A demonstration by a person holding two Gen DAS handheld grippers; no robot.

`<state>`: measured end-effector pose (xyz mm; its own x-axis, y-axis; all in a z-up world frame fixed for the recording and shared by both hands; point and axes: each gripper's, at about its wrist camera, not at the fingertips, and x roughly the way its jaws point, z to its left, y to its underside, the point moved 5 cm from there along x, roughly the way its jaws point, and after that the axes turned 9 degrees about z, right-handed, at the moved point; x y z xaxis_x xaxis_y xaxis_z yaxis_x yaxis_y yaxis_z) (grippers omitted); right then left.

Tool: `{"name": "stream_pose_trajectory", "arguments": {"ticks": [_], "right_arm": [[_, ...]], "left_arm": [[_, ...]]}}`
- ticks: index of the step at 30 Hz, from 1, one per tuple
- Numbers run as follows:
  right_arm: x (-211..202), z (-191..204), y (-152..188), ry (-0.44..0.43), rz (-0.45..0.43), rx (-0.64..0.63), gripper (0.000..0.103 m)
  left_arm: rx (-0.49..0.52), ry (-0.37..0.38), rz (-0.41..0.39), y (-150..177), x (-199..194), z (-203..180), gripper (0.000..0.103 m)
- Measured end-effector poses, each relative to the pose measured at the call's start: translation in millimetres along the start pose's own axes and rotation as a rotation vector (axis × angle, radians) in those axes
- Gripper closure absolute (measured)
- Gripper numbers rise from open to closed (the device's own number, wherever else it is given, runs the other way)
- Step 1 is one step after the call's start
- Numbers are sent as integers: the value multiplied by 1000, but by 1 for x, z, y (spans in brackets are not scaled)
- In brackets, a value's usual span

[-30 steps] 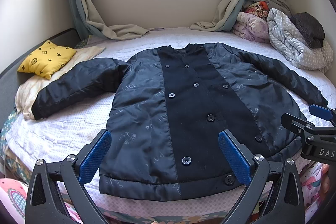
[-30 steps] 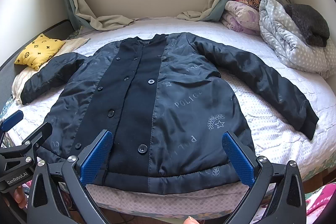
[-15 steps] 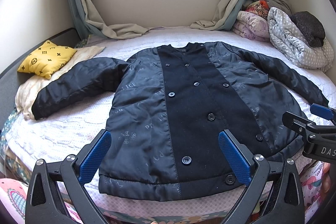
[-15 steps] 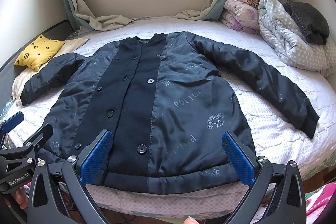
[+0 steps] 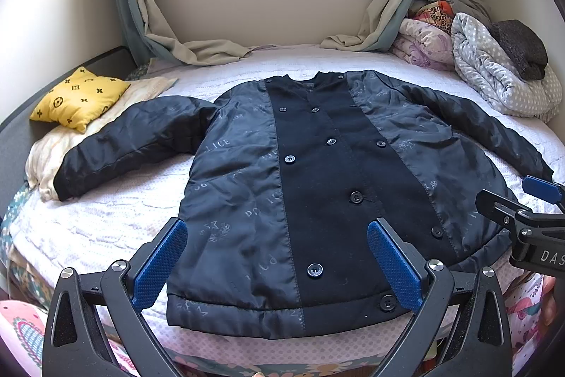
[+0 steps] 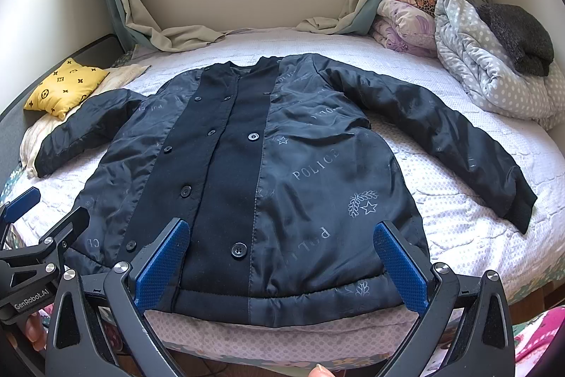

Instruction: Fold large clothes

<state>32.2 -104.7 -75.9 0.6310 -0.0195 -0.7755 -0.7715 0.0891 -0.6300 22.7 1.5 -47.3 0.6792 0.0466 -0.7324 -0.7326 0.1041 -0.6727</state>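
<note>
From the left wrist, the dark jacket (image 5: 317,186) lies buttoned and spread flat on the bed (image 5: 106,221), sleeves out, ready for folding; the left gripper (image 5: 275,257) hovers agape above its hem. From the right wrist, the right gripper (image 6: 279,257) likewise gapes empty over the hem.

Left gripper (image 5: 277,264) and right gripper (image 6: 280,265) both gape wide.
</note>
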Motion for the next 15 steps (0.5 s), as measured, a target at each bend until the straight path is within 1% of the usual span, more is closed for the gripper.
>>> {"name": "stream_pose_trajectory", "arguments": {"ticks": [10, 15], "right_arm": [[4, 0, 0, 2, 10, 3, 0], [7, 0, 1, -5, 20, 0, 0]], "left_arm": [[-9, 3, 6, 0, 2, 2, 0], [-39, 18, 18, -2, 5, 9, 0]]}}
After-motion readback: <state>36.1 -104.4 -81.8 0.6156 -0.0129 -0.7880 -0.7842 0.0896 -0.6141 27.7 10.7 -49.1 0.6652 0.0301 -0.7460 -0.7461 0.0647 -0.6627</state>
